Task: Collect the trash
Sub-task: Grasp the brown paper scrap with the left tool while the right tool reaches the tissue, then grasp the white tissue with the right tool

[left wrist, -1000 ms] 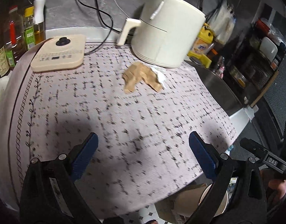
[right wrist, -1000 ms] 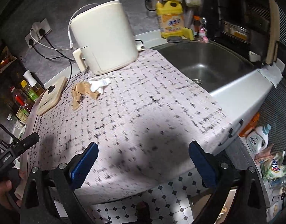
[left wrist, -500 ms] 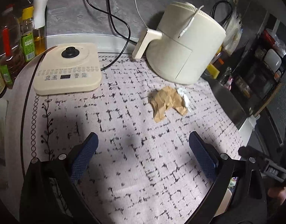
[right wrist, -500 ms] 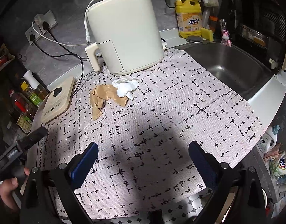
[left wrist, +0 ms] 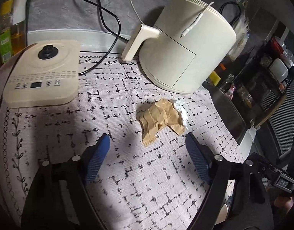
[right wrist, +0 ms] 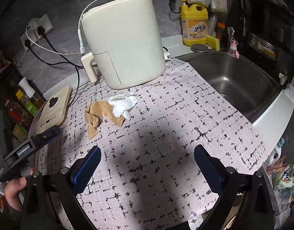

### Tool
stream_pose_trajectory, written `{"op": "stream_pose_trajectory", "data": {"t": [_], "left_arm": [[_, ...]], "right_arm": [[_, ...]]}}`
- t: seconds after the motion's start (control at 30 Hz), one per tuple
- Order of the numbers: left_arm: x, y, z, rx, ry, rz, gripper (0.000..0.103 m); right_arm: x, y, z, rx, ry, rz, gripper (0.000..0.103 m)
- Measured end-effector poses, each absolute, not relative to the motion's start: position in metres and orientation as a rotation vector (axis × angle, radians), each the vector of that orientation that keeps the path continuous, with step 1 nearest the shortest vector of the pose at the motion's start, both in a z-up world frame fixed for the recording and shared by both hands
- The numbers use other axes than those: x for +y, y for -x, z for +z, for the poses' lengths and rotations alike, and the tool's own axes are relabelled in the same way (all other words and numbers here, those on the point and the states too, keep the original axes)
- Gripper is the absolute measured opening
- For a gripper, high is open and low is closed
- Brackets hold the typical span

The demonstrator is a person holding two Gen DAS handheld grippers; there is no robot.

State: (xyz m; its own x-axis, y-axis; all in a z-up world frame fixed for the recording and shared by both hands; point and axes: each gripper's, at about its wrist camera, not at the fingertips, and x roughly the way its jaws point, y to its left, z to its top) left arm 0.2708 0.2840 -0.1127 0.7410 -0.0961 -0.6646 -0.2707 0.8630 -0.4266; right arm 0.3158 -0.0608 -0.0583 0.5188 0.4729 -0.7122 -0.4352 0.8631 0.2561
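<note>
A crumpled brown paper (left wrist: 160,119) lies on the patterned mat, with a crumpled white tissue (left wrist: 180,109) touching its right side. Both also show in the right wrist view, brown paper (right wrist: 97,115) and tissue (right wrist: 122,103). My left gripper (left wrist: 147,153) is open and empty, just short of the brown paper, which sits between the lines of its jaws. My right gripper (right wrist: 147,163) is open and empty, further back over the mat, with the trash ahead and to its left.
A cream air fryer (left wrist: 183,44) stands right behind the trash. A flat cream control unit (left wrist: 41,74) lies at the left with bottles (left wrist: 9,32) beyond. A steel sink (right wrist: 241,82) is to the right, with a yellow detergent bottle (right wrist: 195,25) behind it. Cables (left wrist: 108,25) run along the back wall.
Both grippers have moved forward over the mat toward the trash, which now looks larger and closer. The left gripper has come nearest to the brown paper. Both stayed open.
</note>
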Motion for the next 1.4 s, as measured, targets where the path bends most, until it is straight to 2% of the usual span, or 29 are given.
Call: {"op": "stream_pose_trajectory", "data": {"t": [0.33, 0.4, 0.43, 0.5, 0.53, 0.77, 1.17, 1.23, 1.27, 1.3, 1.4], "left_arm": [[0.276, -0.344, -0.134, 0.799, 0.509, 0.15, 0.068], [0.275, -0.355, -0.142, 0.838, 0.522, 0.153, 0.051], [0.274, -0.357, -0.145, 0.854, 0.524, 0.15, 0.032], [0.273, -0.355, -0.146, 0.87, 0.506, 0.176, 0.008], [0.274, -0.352, -0.145, 0.865, 0.506, 0.196, 0.004], [0.293, -0.31, -0.134, 0.835, 0.544, 0.304, 0.004], [0.328, -0.233, -0.129, 0.804, 0.614, 0.529, 0.004], [0.331, -0.223, -0.128, 0.8, 0.619, 0.552, 0.004], [0.332, -0.217, -0.127, 0.797, 0.621, 0.562, 0.004], [0.333, -0.211, -0.126, 0.794, 0.622, 0.569, 0.004], [0.336, -0.197, -0.125, 0.788, 0.626, 0.579, 0.004]], "right_arm": [[-0.052, -0.378, -0.052, 0.862, -0.036, 0.625, 0.095], [-0.049, -0.39, -0.053, 0.865, -0.037, 0.64, 0.095], [-0.046, -0.395, -0.053, 0.866, -0.034, 0.648, 0.095], [-0.037, -0.407, -0.057, 0.877, -0.024, 0.676, 0.094], [-0.031, -0.412, -0.06, 0.886, -0.021, 0.696, 0.094], [0.02, -0.43, -0.085, 0.941, 0.025, 0.828, 0.084], [0.079, -0.453, -0.115, 0.959, 0.127, 0.841, 0.083], [0.087, -0.452, -0.12, 0.955, 0.16, 0.832, 0.075], [0.091, -0.452, -0.122, 0.96, 0.179, 0.829, 0.064], [0.095, -0.452, -0.126, 0.976, 0.197, 0.827, 0.047], [0.101, -0.448, -0.13, 0.983, 0.228, 0.784, 0.016]]}}
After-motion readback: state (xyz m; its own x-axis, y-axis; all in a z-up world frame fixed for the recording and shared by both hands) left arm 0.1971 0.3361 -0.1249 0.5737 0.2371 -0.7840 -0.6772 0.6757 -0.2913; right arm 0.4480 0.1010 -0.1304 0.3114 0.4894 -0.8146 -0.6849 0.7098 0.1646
